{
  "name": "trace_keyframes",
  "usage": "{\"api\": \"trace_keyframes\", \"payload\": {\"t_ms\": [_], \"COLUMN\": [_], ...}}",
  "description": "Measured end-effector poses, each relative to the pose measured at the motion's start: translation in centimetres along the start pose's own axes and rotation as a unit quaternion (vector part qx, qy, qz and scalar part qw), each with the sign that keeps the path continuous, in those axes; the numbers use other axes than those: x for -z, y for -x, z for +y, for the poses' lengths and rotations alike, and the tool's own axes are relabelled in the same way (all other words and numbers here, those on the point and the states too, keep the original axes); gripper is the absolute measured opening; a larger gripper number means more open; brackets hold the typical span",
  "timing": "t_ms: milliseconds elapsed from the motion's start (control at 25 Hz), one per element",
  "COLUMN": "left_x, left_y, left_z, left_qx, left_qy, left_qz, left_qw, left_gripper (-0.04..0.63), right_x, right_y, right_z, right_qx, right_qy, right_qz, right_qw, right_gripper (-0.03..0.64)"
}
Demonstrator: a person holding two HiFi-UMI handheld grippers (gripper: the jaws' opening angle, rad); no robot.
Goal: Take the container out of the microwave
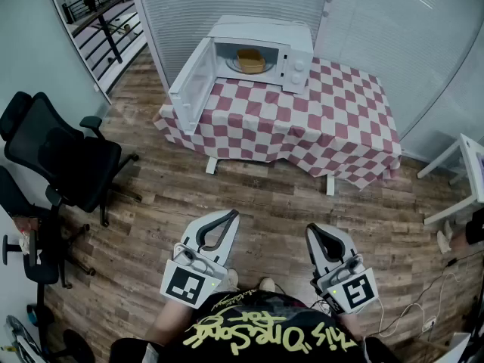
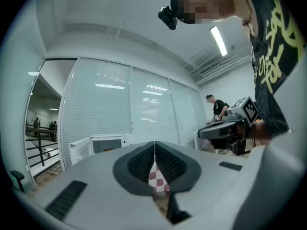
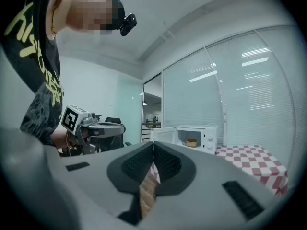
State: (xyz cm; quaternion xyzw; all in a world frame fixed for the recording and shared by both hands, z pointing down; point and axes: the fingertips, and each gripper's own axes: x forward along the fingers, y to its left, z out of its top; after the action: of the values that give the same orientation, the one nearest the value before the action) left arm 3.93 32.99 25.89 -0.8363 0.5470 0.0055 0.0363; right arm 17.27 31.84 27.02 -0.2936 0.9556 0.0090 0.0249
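A white microwave [image 1: 261, 51] stands on the far left of a table with a red and white checked cloth [image 1: 302, 119]. Its door [image 1: 187, 83] hangs wide open to the left. Inside sits a tan container [image 1: 250, 59], also visible in the right gripper view as the tan container [image 3: 192, 142]. My left gripper [image 1: 230, 215] and right gripper [image 1: 311, 231] are held low and close to my body, far short of the table, both shut and empty. In the left gripper view the microwave [image 2: 98, 145] shows far off above the left gripper [image 2: 154, 144].
A black office chair [image 1: 64, 157] stands on the wood floor to the left, with another chair base [image 1: 38, 263] below it. A white table [image 1: 461, 180] is at the right edge. Glass partitions with blinds back the table. A person [image 2: 218, 110] stands far off at the right.
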Motion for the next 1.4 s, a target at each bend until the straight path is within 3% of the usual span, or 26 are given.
{"api": "trace_keyframes", "payload": {"t_ms": [400, 640, 1120, 1400], "left_x": [0.2, 0.7, 1.3, 1.9], "left_y": [0.5, 1.0, 1.9, 2.8], "left_z": [0.5, 1.5, 3.6, 5.6], "left_qx": [0.009, 0.01, 0.033, 0.045], "left_qy": [0.003, 0.009, 0.008, 0.002], "left_qz": [0.006, 0.022, 0.031, 0.034], "left_qw": [0.9999, 0.9997, 0.9989, 0.9984], "left_gripper": [0.009, 0.009, 0.009, 0.009], "right_x": [1.0, 2.8, 2.2, 3.2], "right_y": [-0.4, -0.5, -3.5, -3.9], "right_z": [0.2, 0.2, 0.8, 2.4], "right_qx": [0.02, 0.047, 0.082, 0.098], "right_qy": [-0.007, -0.017, 0.026, 0.001], "right_qz": [0.021, 0.063, 0.079, 0.09], "right_qw": [1.0, 0.997, 0.993, 0.991], "right_gripper": [0.009, 0.009, 0.011, 0.011]}}
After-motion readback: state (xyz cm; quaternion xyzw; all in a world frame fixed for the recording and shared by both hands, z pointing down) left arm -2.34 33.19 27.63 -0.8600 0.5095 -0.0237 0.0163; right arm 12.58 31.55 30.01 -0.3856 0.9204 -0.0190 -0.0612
